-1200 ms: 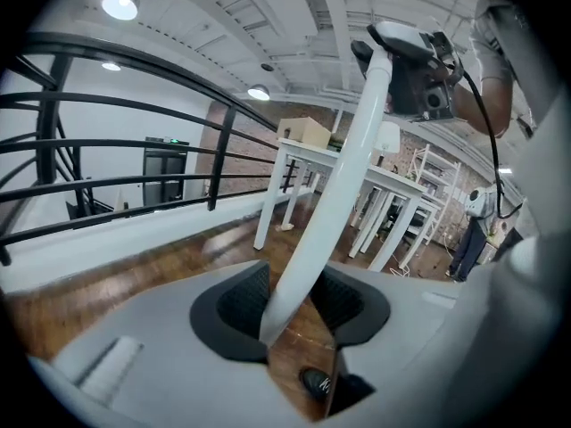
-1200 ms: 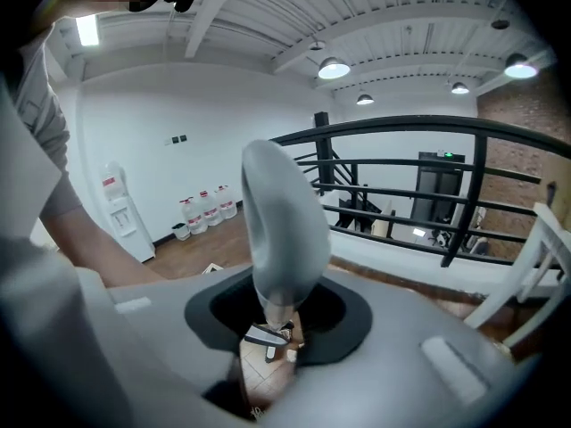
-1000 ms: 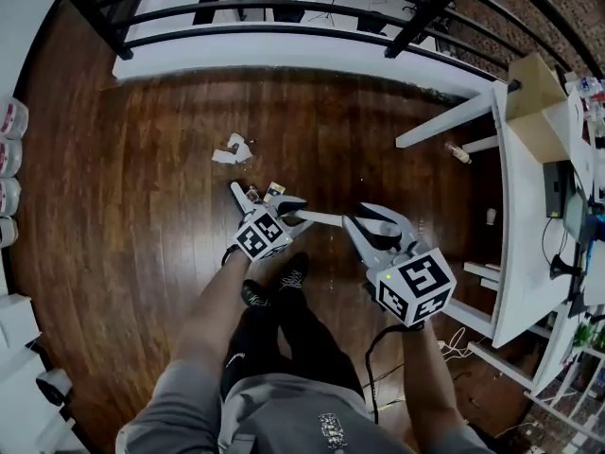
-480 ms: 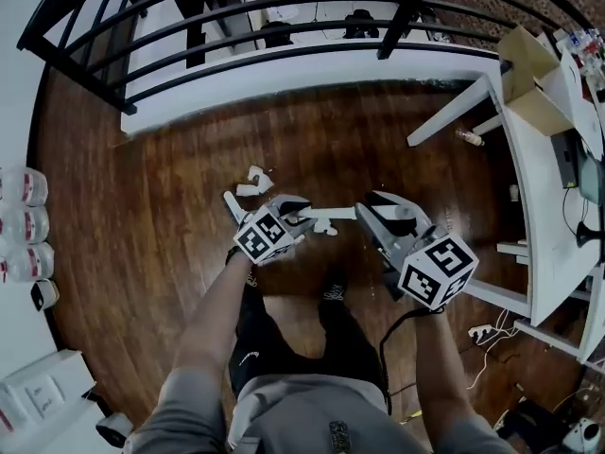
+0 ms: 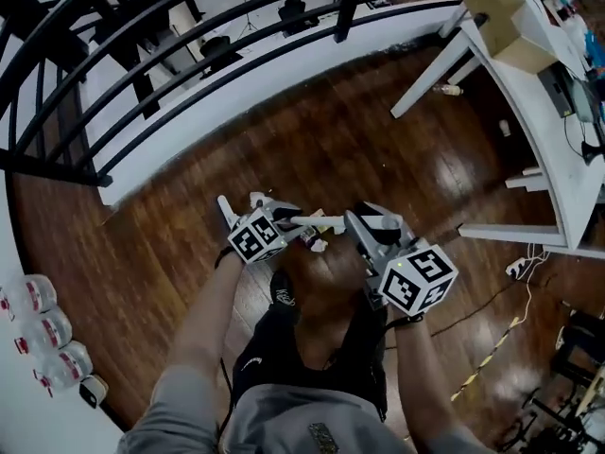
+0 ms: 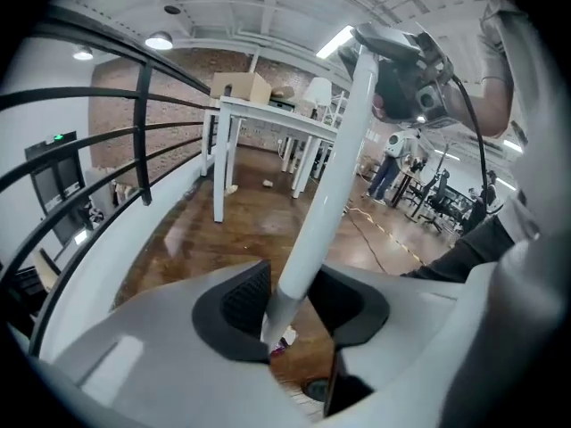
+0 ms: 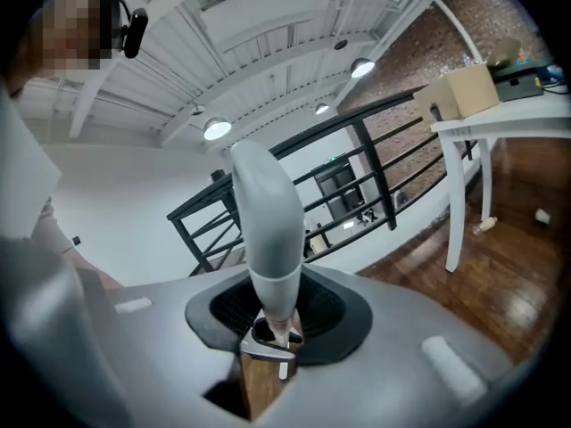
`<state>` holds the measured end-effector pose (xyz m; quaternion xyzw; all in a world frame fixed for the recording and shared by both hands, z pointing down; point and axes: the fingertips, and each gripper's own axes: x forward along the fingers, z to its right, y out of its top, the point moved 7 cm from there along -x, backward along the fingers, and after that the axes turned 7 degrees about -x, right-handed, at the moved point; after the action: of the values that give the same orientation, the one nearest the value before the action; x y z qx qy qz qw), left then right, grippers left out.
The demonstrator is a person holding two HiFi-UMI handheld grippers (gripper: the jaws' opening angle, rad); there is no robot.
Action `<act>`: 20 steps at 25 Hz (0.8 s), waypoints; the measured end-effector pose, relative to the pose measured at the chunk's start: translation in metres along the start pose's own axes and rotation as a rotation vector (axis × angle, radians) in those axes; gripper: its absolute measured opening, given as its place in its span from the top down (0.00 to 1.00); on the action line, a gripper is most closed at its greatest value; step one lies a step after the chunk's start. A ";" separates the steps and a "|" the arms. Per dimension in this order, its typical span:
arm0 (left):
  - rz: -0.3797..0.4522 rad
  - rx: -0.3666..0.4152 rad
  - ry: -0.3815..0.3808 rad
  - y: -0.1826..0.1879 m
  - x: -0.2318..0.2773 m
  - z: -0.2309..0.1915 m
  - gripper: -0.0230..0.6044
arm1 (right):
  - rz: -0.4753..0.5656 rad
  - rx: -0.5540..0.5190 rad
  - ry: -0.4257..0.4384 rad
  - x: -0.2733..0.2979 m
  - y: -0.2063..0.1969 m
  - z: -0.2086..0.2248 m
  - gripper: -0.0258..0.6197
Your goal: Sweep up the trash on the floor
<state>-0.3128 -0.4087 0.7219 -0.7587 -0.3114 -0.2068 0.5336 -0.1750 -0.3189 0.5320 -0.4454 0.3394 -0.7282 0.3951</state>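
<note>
Dark wood floor (image 5: 161, 244) across the whole head view, fenced along the top by a black railing (image 5: 352, 3). White table (image 5: 558, 178) down the right edge, with a cardboard box (image 5: 506, 17) on it. Mid-floor, seen from above, a person's legs (image 5: 302, 348) in black trousers. In front of them, a broom handle (image 5: 317, 221): white shaft, grey grip end. Left gripper (image 6: 290, 306) clamped on the white shaft, pads pressed to both sides. Right gripper (image 7: 277, 315) pinching the grey grip at its base. Small scrap of trash (image 5: 314, 244) on the boards just beneath the shaft, between the two grippers
</note>
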 end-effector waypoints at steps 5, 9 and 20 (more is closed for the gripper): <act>-0.005 0.032 -0.119 0.003 0.034 0.001 0.76 | -0.037 -0.058 -0.148 -0.009 -0.008 0.004 0.82; -0.004 0.075 -0.205 0.017 0.066 0.024 0.75 | -0.077 -0.071 -0.258 -0.044 -0.015 0.013 0.82; -0.015 0.185 -0.389 0.066 0.139 0.109 0.75 | -0.067 -0.018 -0.472 -0.152 -0.023 0.033 0.82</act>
<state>-0.1690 -0.2867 0.7297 -0.7298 -0.4316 -0.0311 0.5292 -0.1063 -0.1801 0.5058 -0.6180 0.2290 -0.6136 0.4350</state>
